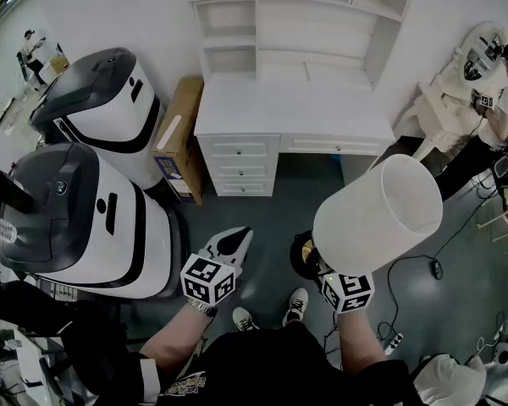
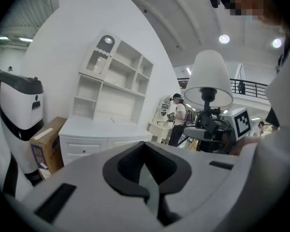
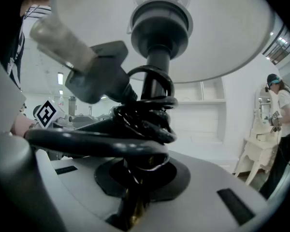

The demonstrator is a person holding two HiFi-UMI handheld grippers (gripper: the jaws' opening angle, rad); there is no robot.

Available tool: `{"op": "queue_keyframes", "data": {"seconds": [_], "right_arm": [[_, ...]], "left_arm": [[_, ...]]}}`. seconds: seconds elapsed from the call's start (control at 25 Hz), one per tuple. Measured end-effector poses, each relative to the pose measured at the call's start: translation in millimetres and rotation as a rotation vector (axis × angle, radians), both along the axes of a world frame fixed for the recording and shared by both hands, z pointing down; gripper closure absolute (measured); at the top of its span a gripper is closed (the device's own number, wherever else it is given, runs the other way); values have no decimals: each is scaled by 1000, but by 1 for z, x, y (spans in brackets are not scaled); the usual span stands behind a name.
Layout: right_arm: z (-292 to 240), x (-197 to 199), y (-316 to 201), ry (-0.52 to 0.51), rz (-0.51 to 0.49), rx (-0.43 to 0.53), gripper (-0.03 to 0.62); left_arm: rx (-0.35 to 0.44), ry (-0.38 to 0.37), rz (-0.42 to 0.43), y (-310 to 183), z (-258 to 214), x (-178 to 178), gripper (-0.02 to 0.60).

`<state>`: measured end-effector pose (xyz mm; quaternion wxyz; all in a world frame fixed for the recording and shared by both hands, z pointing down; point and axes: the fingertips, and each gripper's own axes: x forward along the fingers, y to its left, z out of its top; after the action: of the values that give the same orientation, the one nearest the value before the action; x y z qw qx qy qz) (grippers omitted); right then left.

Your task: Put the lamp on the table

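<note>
As right tongs (image 3: 135, 201) clamp lamp (image 1: 377, 214), box (image 1: 179, 134) closed

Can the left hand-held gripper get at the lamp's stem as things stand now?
Probably yes. The left hand-held gripper is empty, and only open air lies between it and the lamp, held by the right hand-held gripper. Its shut jaws must open first.

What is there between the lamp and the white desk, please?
Only bare dark floor lies between the lamp, held in the right gripper, and the white desk. The head view shows this.
</note>
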<state>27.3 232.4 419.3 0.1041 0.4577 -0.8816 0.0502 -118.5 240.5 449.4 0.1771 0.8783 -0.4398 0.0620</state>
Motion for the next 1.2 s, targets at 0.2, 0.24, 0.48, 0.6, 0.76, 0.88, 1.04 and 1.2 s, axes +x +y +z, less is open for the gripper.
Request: {"op": "queue_keyframes", "data": {"seconds": [0.2, 0.24, 0.48, 0.6, 0.76, 0.88, 1.04, 1.2], "right_arm": [[1, 5, -2, 11, 3, -4, 530], [0, 6, -1, 13, 4, -4, 530], [0, 10, -1, 3, 10, -4, 530], [-1, 11, -1, 0, 5, -4, 530], [1, 13, -4, -1, 0, -19, 530], [2, 14, -7, 5, -5, -25, 530], [5, 14, -12, 18, -17, -34, 530], [8, 17, -18, 17, -25, -51, 530]], "left_arm": [[-6, 8, 1, 0, 2, 5, 581], [-7, 9, 3, 0, 2, 6, 581], [-6, 10, 18, 1, 2, 13, 581], [-5, 5, 26, 1, 2, 16, 581], [-3, 4, 28, -1, 0, 19, 581], [-6, 4, 25, -3, 2, 20, 581], [-12, 3, 26, -5, 3, 22, 581], [-13, -1, 40, -11, 3, 32, 581]]}}
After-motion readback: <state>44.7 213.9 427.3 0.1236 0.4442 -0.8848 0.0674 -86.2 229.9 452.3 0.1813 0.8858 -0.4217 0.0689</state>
